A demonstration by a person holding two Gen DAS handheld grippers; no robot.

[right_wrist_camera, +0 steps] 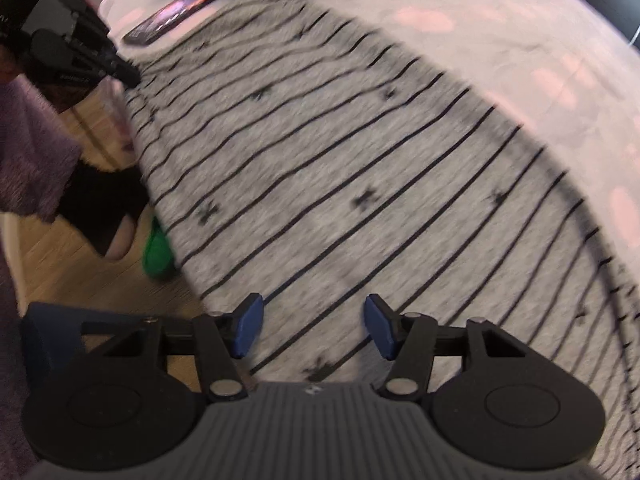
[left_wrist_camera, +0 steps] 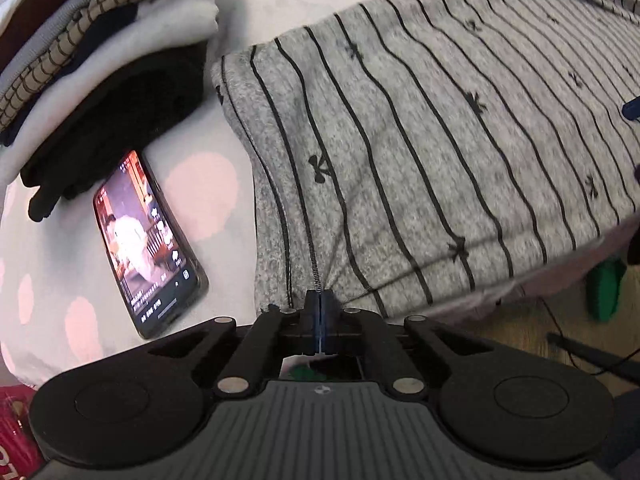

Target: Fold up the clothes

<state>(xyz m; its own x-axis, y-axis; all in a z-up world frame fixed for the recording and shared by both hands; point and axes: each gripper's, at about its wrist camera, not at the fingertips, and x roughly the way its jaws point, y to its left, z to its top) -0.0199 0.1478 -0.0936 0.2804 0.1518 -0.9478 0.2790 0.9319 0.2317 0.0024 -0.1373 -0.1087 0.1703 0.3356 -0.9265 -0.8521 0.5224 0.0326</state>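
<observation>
Left wrist view had the left gripper (left_wrist_camera: 320, 300) with its jaws pressed fully together, right at the near hem of the grey striped garment (left_wrist_camera: 420, 152). The fabric puckered toward the fingertips there, so it looked pinched, though we honestly couldn't see whether cloth sat between the pads or just under them. The garment itself lay spread flat on the dotted bedsheet (left_wrist_camera: 208, 128), its near edge running along the bed's side. A phone (left_wrist_camera: 150, 244) with a lit screen lay just beside the garment's left edge, and a stack of folded clothes (left_wrist_camera: 92, 40) sat behind it.

From the right wrist view, the right gripper (right_wrist_camera: 314, 326) had its blue pads spread apart with nothing between them, hovering over the near edge of the same garment. That view was blurry, so we couldn't tell if the pads touched the cloth.

Our read: we were setting up a two-corner grab along the near hem before folding it away from us. To do it well, the right side probably needed to come down onto the hem itself, not the middle of the cloth, and catch every layer before closing. Both pinches should have sat on the same hem line so the fold came out square. We'd also have kept the lift low and watched the phone, since dragging the left edge could nudge it.
</observation>
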